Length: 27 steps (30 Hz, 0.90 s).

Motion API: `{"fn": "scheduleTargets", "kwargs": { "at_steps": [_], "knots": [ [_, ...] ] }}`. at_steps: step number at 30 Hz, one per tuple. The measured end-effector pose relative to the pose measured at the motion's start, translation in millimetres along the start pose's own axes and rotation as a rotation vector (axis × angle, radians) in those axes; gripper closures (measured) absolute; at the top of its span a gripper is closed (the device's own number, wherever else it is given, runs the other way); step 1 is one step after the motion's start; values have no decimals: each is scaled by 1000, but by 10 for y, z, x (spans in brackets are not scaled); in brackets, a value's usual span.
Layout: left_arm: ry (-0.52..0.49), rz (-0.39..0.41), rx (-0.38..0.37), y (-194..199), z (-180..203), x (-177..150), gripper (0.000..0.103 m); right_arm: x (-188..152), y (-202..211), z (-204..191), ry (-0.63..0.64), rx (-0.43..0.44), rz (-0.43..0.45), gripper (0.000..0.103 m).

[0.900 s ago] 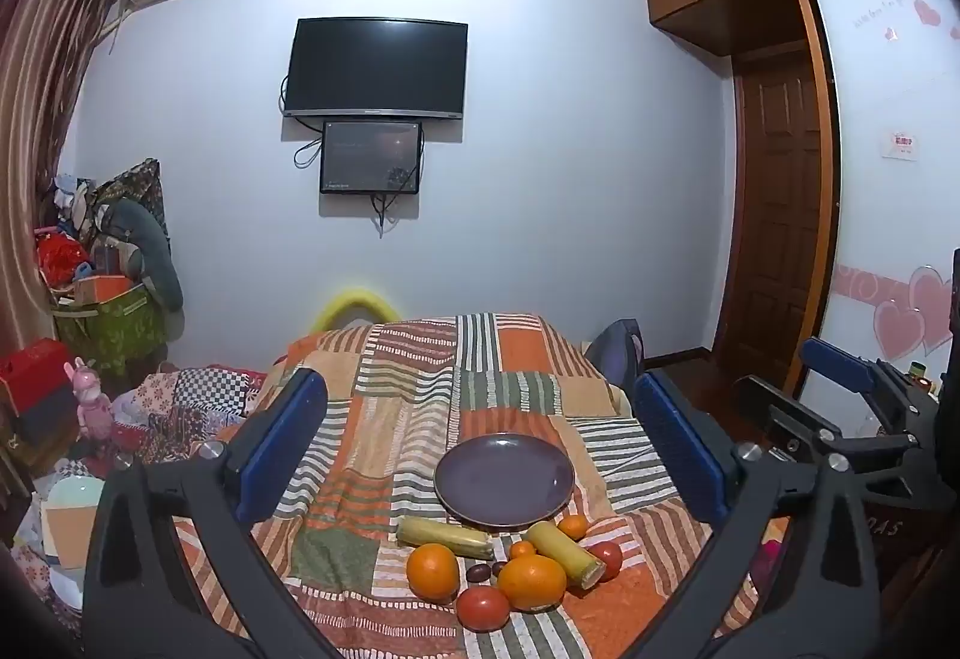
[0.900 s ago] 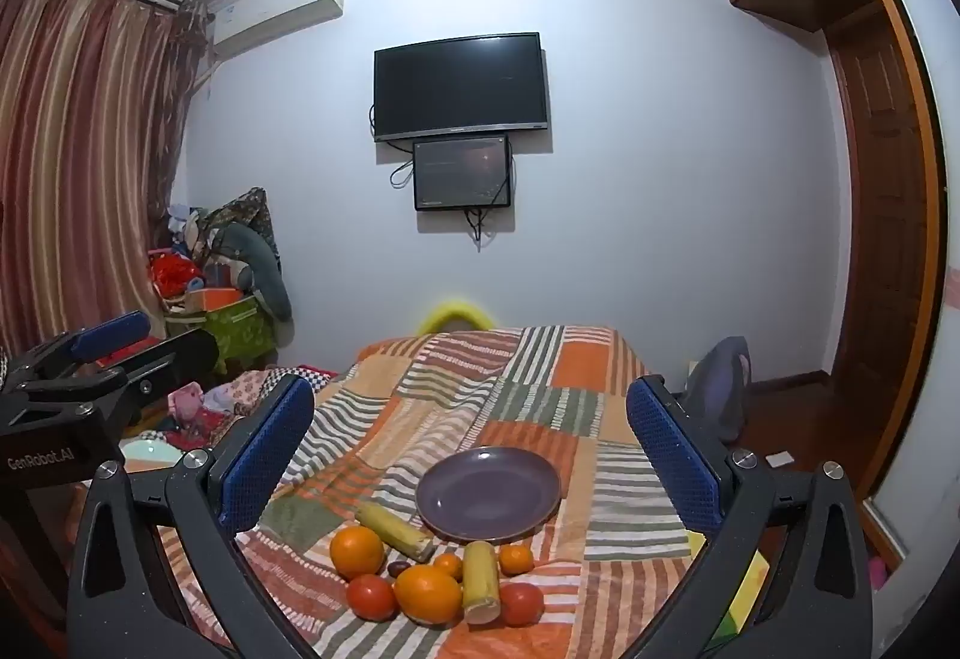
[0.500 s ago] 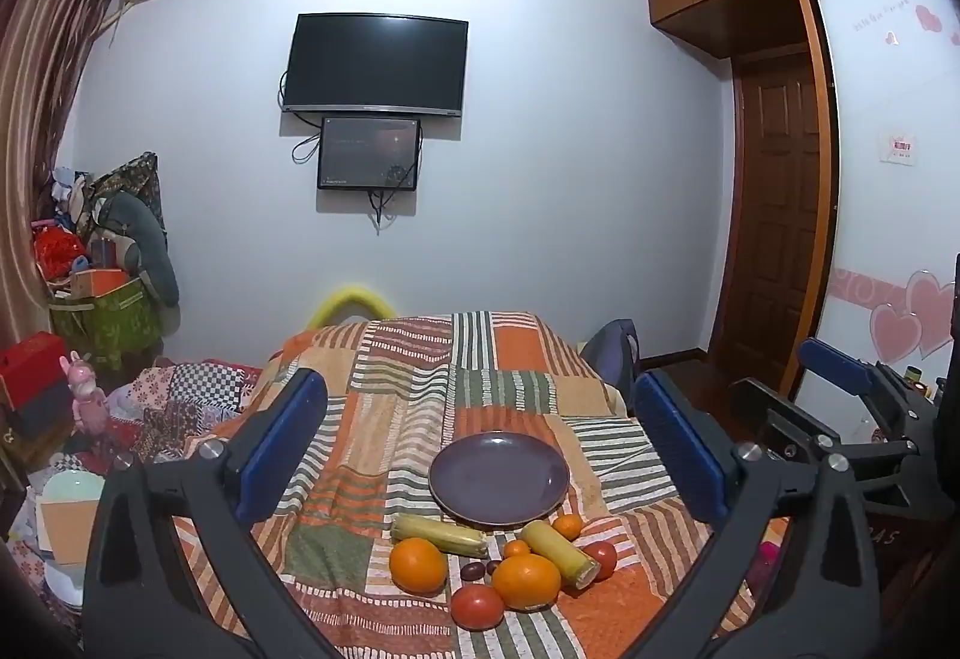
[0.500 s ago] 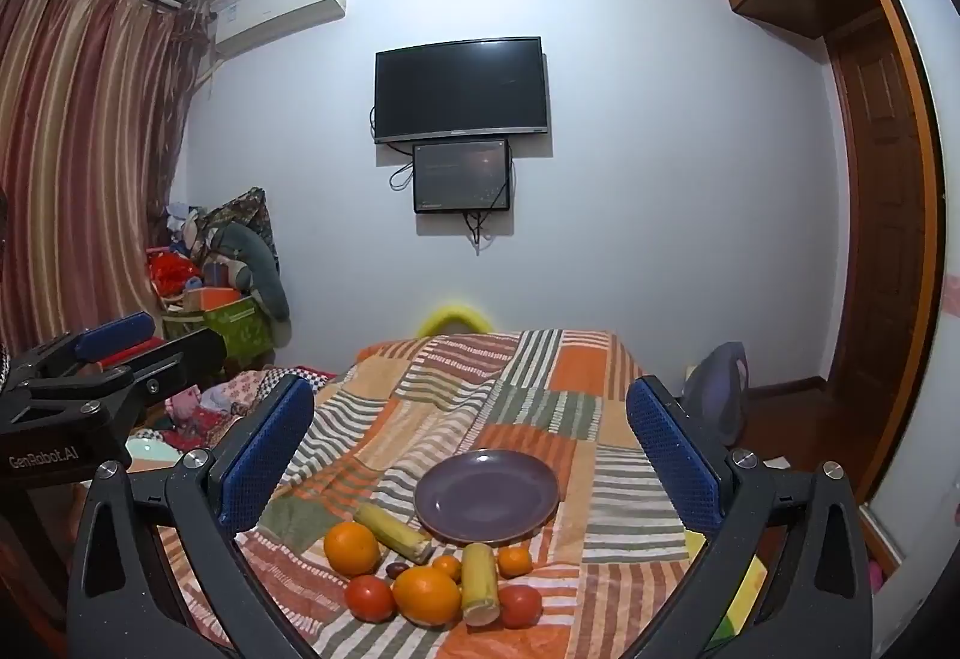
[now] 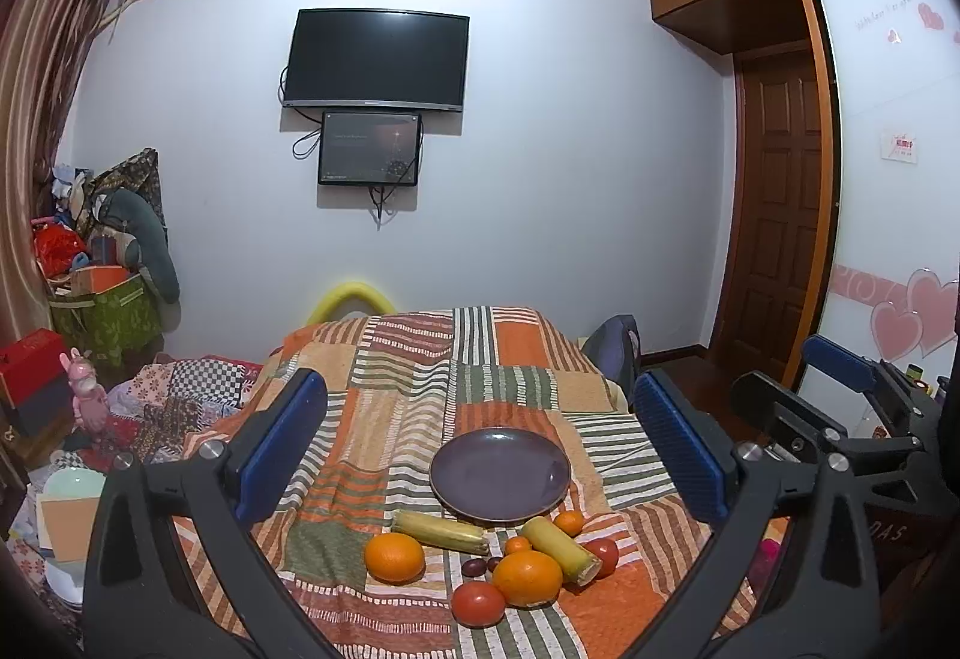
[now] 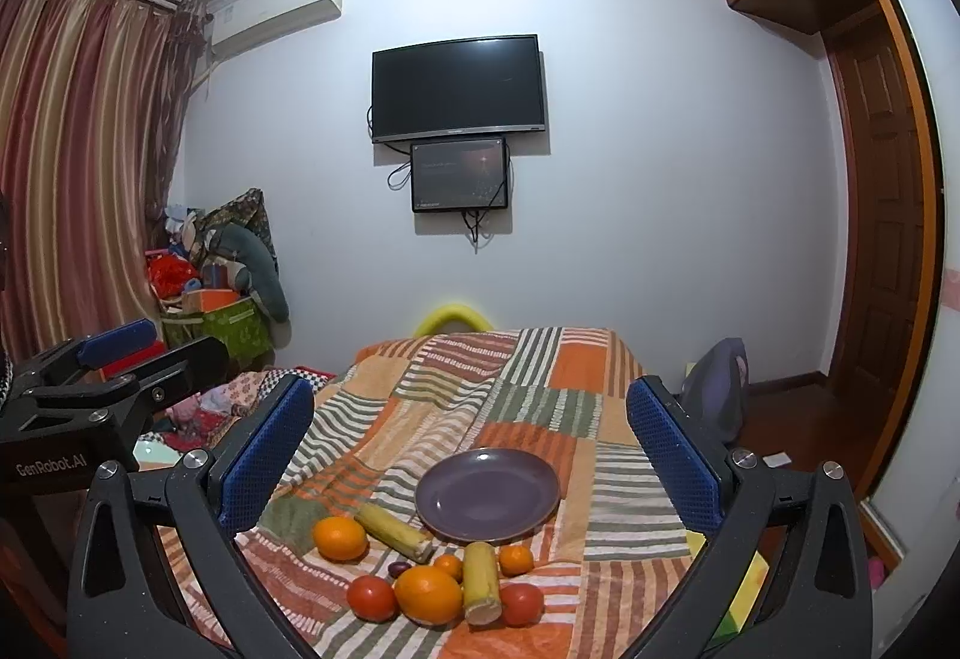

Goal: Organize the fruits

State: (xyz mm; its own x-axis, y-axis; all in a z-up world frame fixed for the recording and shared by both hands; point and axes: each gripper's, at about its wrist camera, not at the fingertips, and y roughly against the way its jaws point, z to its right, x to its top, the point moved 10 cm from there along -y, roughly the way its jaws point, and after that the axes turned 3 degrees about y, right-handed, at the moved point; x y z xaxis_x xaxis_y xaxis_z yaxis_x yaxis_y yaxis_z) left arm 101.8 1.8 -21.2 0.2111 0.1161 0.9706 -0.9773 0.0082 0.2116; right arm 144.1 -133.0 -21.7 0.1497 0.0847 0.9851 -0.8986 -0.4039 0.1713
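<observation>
Purple plate (image 5: 499,473) dead ahead of the left tool (image 5: 478,380), framed between its blue pads (image 5: 282,443), bare of any fruit. Just nearer than the plate, low in the gap between the pads: two oranges (image 5: 394,557), two tomatoes (image 5: 478,603), two small mandarins (image 5: 568,522), two yellowish cob-like pieces (image 5: 438,530) and a pair of dark little fruits (image 5: 477,567), all loose on the striped patchwork blanket (image 5: 384,419). Same cluster ahead of and below the right tool (image 6: 469,386), a touch left of its centre line. Both tools spread wide, holding nothing, well above and short of the pile.

Since a moment ago, almost no change: only a slight drift in both views, the same wide spread, no piece touched or shifted. Points, by the look of it, to a task not yet begun, with the first pick undecided. Likely calls for a descent onto the near pile. Closest to the left tool: one tomato and the bigger orange. Round fruit on soft cloth, so prone to roll if nudged.
</observation>
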Motion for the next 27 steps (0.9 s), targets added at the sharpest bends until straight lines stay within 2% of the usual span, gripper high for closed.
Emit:
{"fn": "scheduleTargets", "kwargs": {
  "at_steps": [27],
  "knots": [
    [-5,6,0,27,21,-2,0,8,43,18,-20,-12,17,0]
  ]
}}
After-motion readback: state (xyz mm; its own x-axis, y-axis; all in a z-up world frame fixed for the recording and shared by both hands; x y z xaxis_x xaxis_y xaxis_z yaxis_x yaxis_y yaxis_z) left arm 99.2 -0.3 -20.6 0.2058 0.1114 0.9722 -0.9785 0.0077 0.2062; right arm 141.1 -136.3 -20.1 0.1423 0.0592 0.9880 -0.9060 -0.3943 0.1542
